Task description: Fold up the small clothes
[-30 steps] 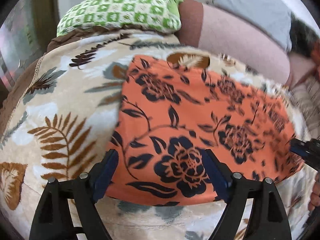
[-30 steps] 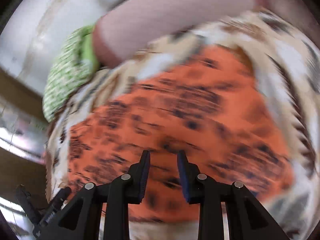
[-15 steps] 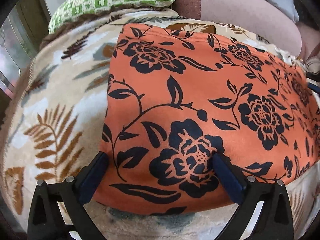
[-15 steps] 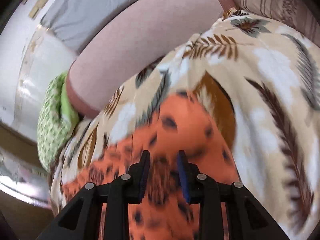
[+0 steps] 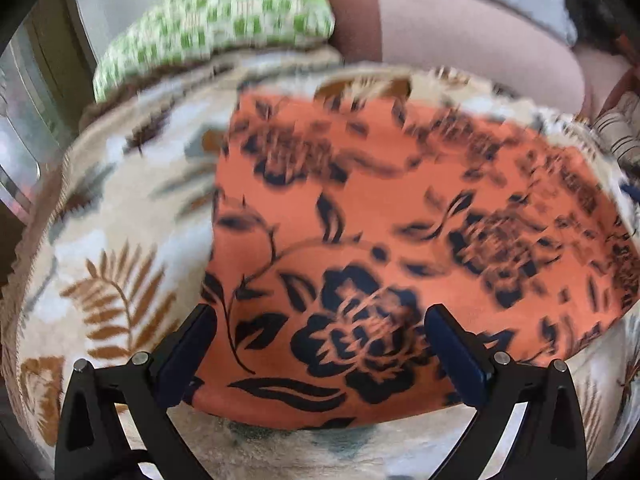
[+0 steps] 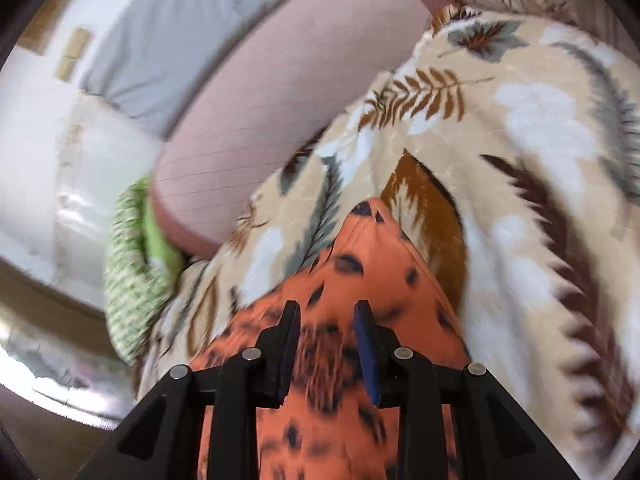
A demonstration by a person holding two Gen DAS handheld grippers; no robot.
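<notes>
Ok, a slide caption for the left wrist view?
Open left hand-held gripper poised over the near edge of an orange floral garment spread on a leaf-print blanket.

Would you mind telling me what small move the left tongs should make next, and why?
Probably ease the left tongs forward and close them on the near edge of the orange floral garment. They stand wide open, that edge lies between the fingers, and the cloth lies flat on the leaf-print blanket, ungripped on this side.

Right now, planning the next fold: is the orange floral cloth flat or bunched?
Flat: the orange floral cloth lies smooth on the leaf-print blanket, edges straight.
</notes>
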